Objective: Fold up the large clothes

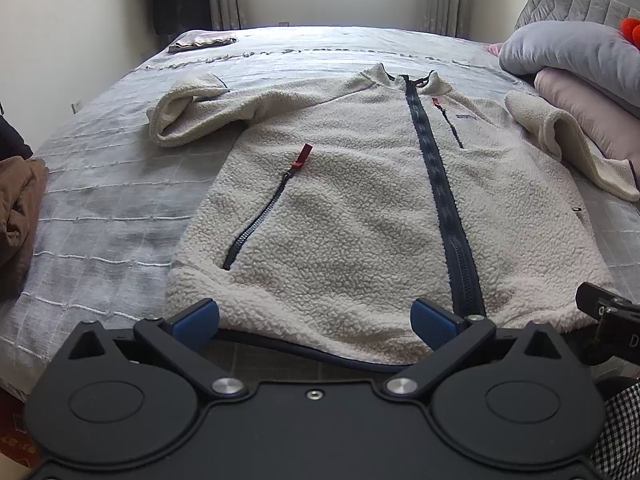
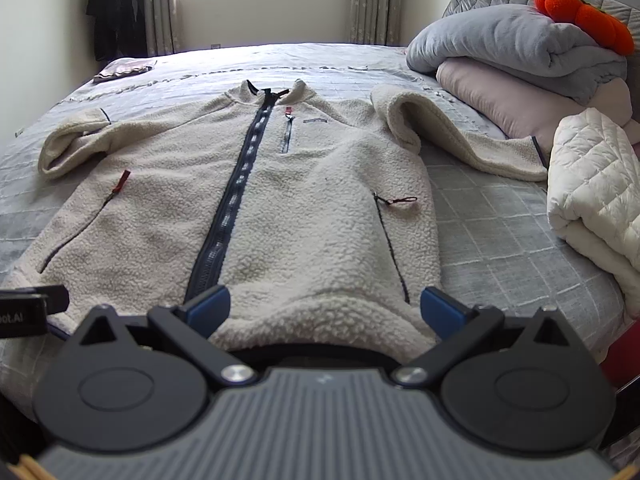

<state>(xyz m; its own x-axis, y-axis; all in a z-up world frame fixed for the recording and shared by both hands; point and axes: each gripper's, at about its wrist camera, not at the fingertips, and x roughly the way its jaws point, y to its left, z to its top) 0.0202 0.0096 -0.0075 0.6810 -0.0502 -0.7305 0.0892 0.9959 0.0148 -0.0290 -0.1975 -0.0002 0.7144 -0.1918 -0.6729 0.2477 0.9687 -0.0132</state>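
1. Your cream sherpa-fleece zip jacket [image 1: 360,208] lies face up and spread flat on the grey checked bedspread [image 1: 100,200], collar toward the window and hem nearest you. It looks thick, soft and floppy. Judge it as light but bulky, so it will sag wherever you leave it unsupported.

2. The left sleeve [image 1: 192,112] is bent back on itself, cuff turned toward the collar. Fleece grips fleece, so expect it to drag rather than slide. Lift it clear before you lay it across the chest.

3. Your left gripper [image 1: 314,320] hangs just over the hem with its blue-padded fingers [image 1: 196,318] spread wide and nothing between them. The bound navy hem edge [image 1: 320,354] is probably the firmest place to pinch here.

4. The navy centre zip [image 2: 236,196] is closed along the whole front, a stiffer spine than the pile around it. Fold beside it, not across it.

5. Your right gripper [image 2: 324,308] sits above the hem's right part, fingers equally wide apart and empty. Take a deep bite, since a shallow pinch on loose pile may slip.

6. The right sleeve [image 2: 440,136] arches up and trails toward the white quilted bedding [image 2: 592,200] and the stacked pillows [image 2: 520,68]. Take the cuff or shoulder seam to bring it in.
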